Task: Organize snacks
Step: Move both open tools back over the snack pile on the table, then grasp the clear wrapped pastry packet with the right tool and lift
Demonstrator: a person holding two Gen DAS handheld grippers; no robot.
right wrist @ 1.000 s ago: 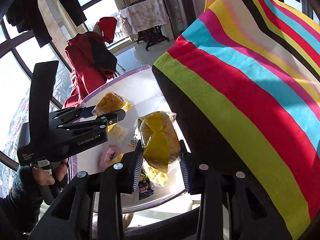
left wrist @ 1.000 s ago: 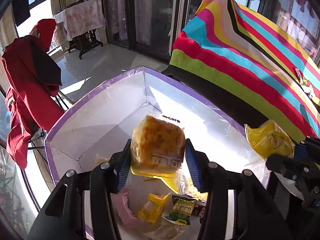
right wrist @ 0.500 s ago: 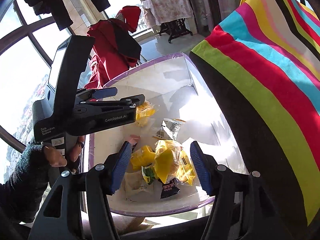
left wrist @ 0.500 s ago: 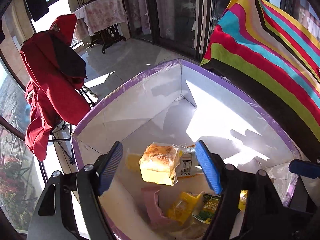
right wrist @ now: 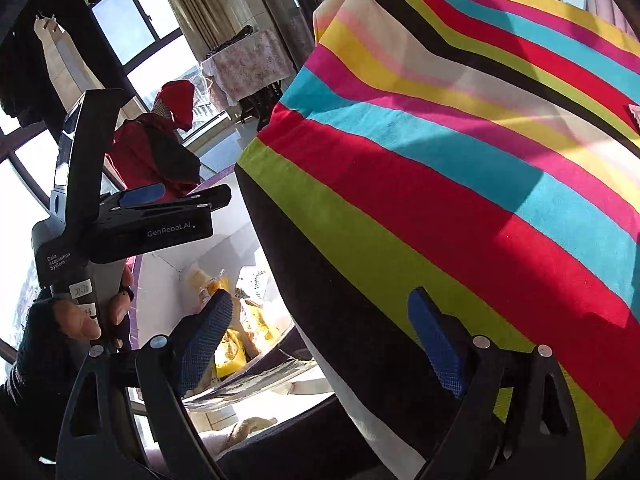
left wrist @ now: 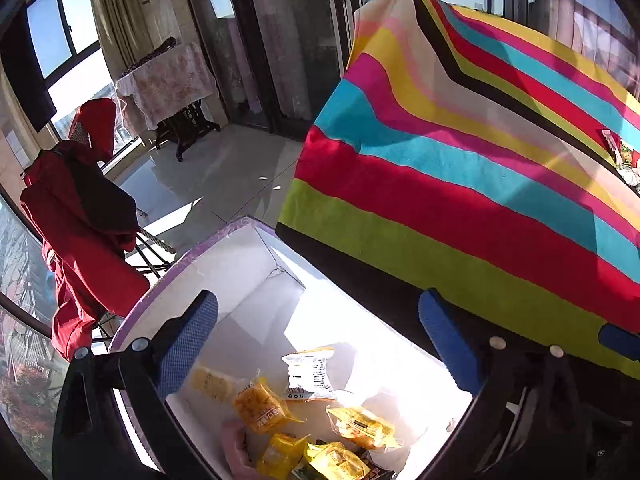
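A white box with a purple rim [left wrist: 192, 268] stands beside the striped table; several yellow snack packets lie in its bottom. The orange bread packet [left wrist: 260, 404] lies among them, next to a white packet [left wrist: 310, 372] and a crumpled yellow packet [left wrist: 360, 426]. My left gripper [left wrist: 316, 340] hovers above the box, jaws still opening wide, nothing between them. My right gripper [right wrist: 320, 340] hangs over the striped cloth's edge, jaws also opening, empty. The box [right wrist: 160, 272] and its snacks [right wrist: 248, 320] show at lower left in the right wrist view, beside the left gripper's body [right wrist: 160, 220].
A rainbow-striped cloth [left wrist: 480, 180] covers the table to the right of the box. A red jacket [left wrist: 80, 220] hangs on a rack at the left. A small covered table [left wrist: 168, 84] stands by the windows. A person's hand [right wrist: 80, 320] holds the left gripper.
Both grippers let go of their packets, which dropped into the box. Both sets of jaws spread wide, and both grippers drew back and to the right, toward the striped table.
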